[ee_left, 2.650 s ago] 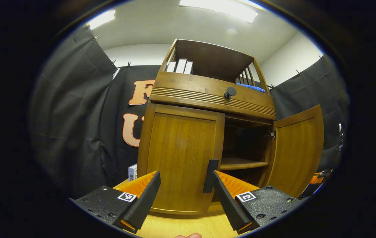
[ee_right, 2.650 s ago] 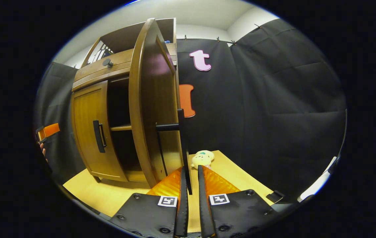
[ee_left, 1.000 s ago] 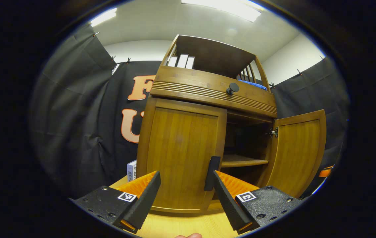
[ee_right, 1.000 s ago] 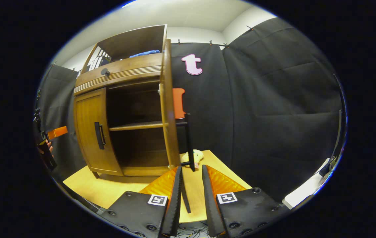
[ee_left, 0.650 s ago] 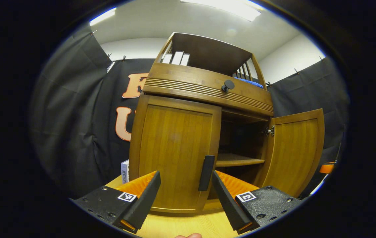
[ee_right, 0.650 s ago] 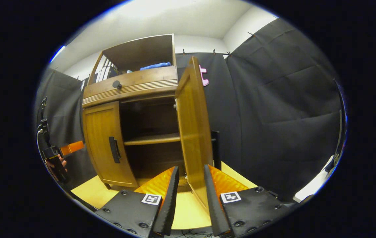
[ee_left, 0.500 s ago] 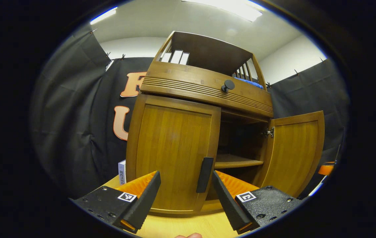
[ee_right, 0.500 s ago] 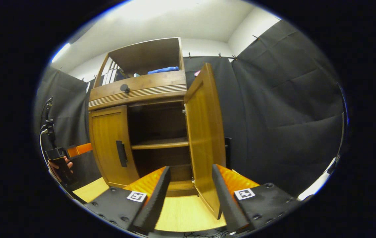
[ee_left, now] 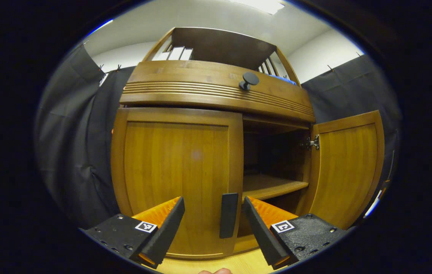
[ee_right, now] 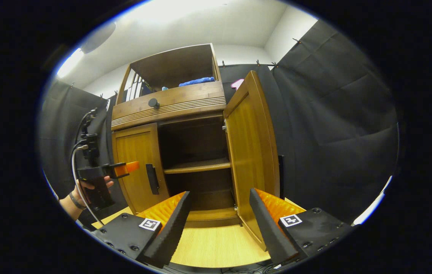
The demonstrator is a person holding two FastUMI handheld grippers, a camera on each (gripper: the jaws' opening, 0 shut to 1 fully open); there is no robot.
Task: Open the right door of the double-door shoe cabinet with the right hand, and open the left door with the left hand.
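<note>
Left door (ee_left: 178, 179) closed, right door (ee_right: 252, 152) open; both grippers' fingers spread wide, holding nothing.

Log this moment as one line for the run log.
right door: open | left door: shut | left gripper: open, fingers straddling left door handle | right gripper: open, holding nothing

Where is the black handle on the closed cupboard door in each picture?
Left gripper view: the black bar handle sits low in the middle, between the left gripper's open fingers, on the closed left wooden door.
Right gripper view: the same handle is left of centre, beside the dark open compartment.
Shared landmark: the round black knob on the ribbed drawer front.
</note>
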